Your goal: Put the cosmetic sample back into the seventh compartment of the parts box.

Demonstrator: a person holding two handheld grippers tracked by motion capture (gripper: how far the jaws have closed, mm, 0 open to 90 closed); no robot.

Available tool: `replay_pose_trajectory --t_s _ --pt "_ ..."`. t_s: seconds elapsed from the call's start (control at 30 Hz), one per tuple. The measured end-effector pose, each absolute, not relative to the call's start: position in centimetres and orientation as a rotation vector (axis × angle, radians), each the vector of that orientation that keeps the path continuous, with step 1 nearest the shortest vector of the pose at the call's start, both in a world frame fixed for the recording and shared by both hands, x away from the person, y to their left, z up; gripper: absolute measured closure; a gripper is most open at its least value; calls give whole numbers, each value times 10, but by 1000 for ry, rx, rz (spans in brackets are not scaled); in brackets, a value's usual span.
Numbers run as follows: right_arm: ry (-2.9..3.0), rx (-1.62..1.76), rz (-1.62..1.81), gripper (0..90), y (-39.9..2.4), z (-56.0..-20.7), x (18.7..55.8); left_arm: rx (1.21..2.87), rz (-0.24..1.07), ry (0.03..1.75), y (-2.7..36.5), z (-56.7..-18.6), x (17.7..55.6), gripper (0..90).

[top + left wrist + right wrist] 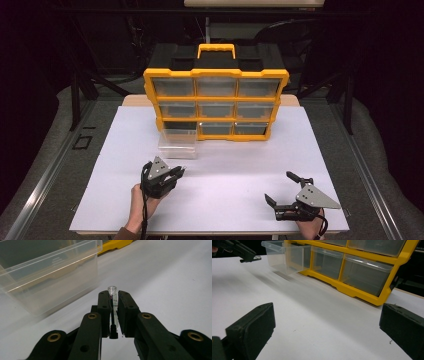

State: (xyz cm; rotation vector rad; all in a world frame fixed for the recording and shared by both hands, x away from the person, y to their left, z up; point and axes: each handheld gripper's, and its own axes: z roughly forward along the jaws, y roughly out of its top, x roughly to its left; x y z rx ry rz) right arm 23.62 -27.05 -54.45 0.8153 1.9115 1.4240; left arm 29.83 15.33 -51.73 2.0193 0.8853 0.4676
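Dark room all around, and in the middle a white rectangular surface (pixel 215 200) that carries everything.

On the left tool (pixel 114 300) the two black jaws are pressed nearly together, and between them they hold a small clear plastic vial (pixel 112 293) with a dark insert inside. Its open rim stands out just past the jaw tips. From the high view, the left tool (pixel 176 173) is over the surface, with its tips turned toward the loose clear plastic drawer (pixel 178 144). This drawer stands on the surface, pulled out of the yellow plastic organiser with clear drawers (pixel 216 104), just in front of the organiser's lower left corner. The slot behind it looks dark and empty. In the left gripper view the loose clear plastic drawer (pixel 50 272) is near the vial, ahead and to the side, but they do not touch.

The right tool (pixel 285 190) has its jaws spread wide and holds nothing. It waits low over the surface, well apart from the organiser, toward the front right.

My judgement of the progress: the drawer is already out and the vial is already grasped. What is left, I think, is to carry the vial over the drawer wall, let it go inside, and then slide the drawer into its slot.
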Motion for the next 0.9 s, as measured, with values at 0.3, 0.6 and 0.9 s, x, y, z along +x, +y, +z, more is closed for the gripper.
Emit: replay_pose_trajectory --t_s 0.3,0.6,0.9 --pt "1911 815 1423 0 -271 -545 236 2014 476 868 152 -511 300 807" --pt "1916 815 1421 0 -270 -545 236 2002 489 853 151 -503 302 807" --pt "1917 817 1420 0 -270 -545 236 1985 503 834 149 -495 302 807"
